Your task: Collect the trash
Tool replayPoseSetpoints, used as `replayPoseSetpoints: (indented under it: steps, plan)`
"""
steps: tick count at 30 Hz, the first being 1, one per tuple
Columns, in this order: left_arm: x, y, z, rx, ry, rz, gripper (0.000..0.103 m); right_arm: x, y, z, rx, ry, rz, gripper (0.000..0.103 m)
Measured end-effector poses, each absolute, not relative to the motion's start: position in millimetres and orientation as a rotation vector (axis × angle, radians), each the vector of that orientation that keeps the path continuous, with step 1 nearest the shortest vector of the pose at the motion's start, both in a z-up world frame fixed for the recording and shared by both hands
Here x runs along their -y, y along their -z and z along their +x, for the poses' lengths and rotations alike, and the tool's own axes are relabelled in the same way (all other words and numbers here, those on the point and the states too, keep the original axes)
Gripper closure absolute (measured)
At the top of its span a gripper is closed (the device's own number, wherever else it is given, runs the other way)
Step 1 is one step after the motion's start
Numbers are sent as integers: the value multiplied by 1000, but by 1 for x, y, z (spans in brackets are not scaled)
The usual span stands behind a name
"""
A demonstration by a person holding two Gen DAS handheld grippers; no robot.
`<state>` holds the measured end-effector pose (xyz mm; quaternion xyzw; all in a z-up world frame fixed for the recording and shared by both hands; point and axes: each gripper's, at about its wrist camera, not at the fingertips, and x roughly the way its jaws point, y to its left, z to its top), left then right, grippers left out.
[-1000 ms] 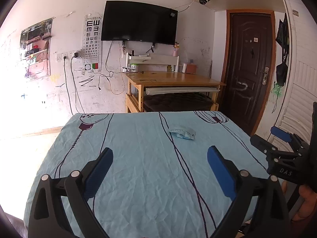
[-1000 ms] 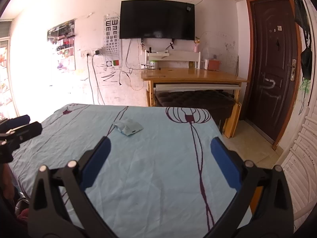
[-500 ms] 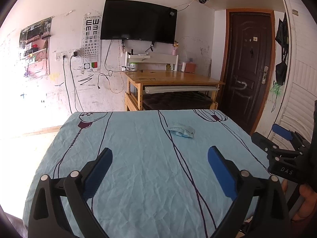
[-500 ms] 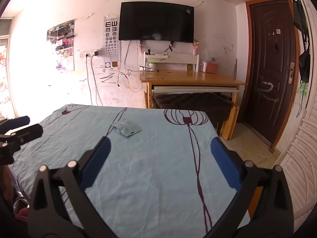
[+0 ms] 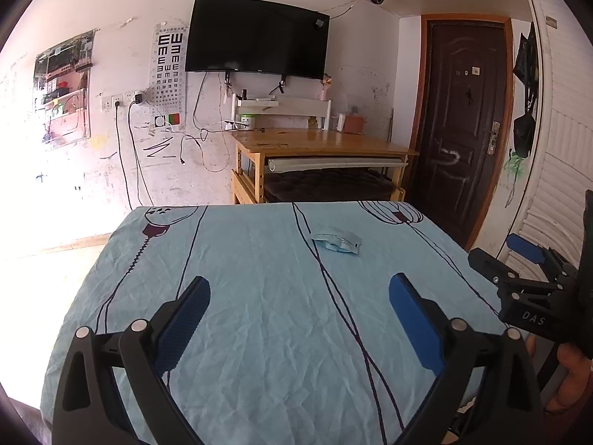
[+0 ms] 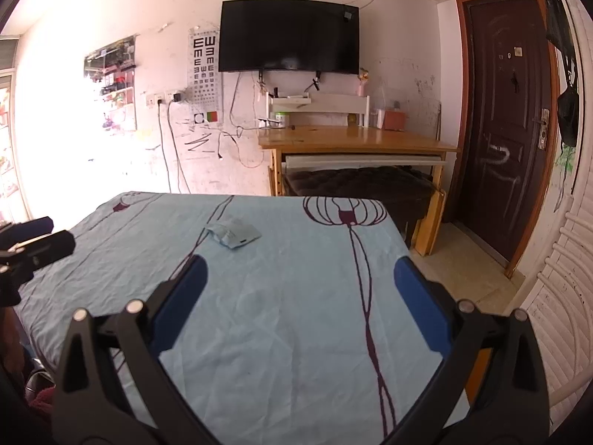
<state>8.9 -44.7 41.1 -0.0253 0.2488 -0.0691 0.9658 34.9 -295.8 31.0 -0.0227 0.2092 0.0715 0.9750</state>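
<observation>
crumpled pale-blue wrapper [image 5: 337, 240] [image 6: 233, 234] flat on the tablecloth's far half

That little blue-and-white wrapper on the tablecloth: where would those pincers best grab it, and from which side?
The wrapper lies nearly flat on the tablecloth, so there is little to pinch from the side. Its crumpled, slightly raised end looks like the best hold. Probably come down from above with the open right gripper, one finger on each side of that raised fold, then close.

Pale blue lantern-print tablecloth [image 5: 259, 333]: wrinkled matt cloth
Crumpled blue-white wrapper [image 5: 336, 239]: thin, slightly shiny plastic
Light wooden desk [image 6: 355, 141]: glossy varnished top
Wall-mounted black television [image 6: 289, 35]: smooth dark screen
</observation>
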Motion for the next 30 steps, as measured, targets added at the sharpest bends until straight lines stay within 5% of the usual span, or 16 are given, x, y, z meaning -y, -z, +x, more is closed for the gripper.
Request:
replayPoseSetpoints:
  steps: [30]
  plan:
    - [47, -35, 7, -482, 167, -52, 11, 294, -29, 33, -427, -155, -52, 6]
